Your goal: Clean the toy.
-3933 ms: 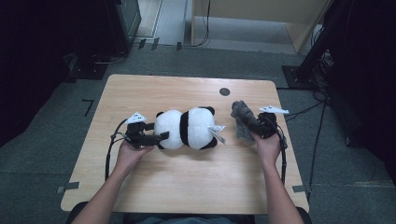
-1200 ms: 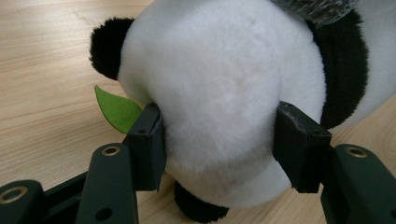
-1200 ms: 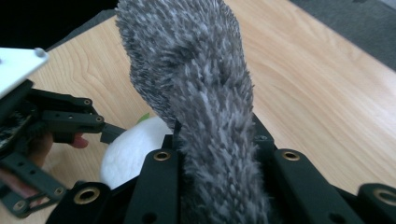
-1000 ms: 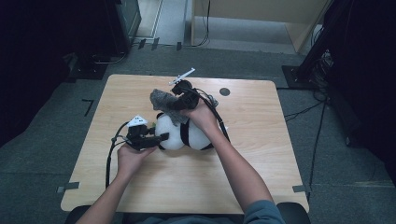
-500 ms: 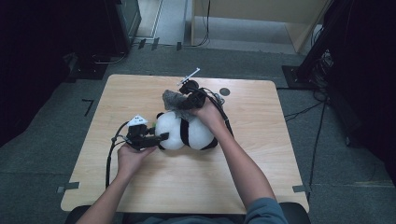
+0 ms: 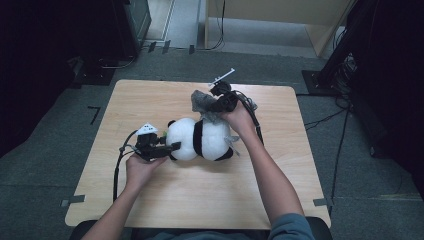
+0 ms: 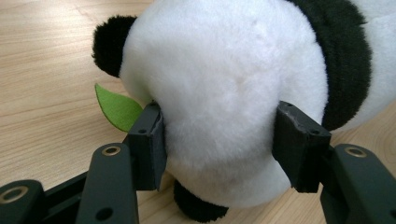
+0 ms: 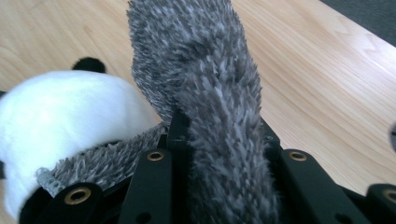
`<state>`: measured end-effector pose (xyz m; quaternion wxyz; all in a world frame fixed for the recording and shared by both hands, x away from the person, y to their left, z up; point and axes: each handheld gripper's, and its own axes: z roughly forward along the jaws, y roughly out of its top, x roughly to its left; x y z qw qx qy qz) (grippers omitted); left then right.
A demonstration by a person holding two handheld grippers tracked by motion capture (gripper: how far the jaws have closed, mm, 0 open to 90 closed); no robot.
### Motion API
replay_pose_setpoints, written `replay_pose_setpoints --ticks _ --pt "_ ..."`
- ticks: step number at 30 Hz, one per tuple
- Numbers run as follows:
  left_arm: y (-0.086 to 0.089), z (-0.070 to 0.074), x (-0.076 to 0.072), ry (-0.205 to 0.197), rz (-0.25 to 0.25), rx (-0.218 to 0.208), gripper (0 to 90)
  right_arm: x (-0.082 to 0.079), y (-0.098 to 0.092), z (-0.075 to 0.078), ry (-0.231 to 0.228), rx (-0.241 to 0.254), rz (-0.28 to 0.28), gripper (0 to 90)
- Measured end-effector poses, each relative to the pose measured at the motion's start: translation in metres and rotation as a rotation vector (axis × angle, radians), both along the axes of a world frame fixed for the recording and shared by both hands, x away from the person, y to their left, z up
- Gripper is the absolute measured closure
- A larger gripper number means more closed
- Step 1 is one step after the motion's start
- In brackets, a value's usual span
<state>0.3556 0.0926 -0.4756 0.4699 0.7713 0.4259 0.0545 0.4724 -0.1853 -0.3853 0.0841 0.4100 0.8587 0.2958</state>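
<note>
Two claws, both gripping: left claw point(image 6: 172, 147) pinches the panda plush point(image 6: 200, 139) at its left end, mid-counter point(image 6: 150, 100). Right claw point(image 6: 209, 106) is clamped on grey fuzzy cloth point(image 6: 202, 100), just beyond the panda on its far side, w/ cloth draping onto the plush.

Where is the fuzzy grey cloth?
In the high view the grey cloth is clamped in the right claw, just beyond the panda, near the table's far edge.
</note>
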Motion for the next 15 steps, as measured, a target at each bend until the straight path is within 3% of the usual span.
replay_pose_setpoints --ticks 9,15 --pt "0.000 0.000 0.000 -0.001 -0.001 0.000 41.5 -0.002 -0.036 -0.007 0.005 0.029 -0.072 69.8" --pt "0.000 0.000 0.000 -0.001 0.000 0.000 41.5 -0.004 -0.057 -0.015 0.010 -0.002 -0.111 71.7"
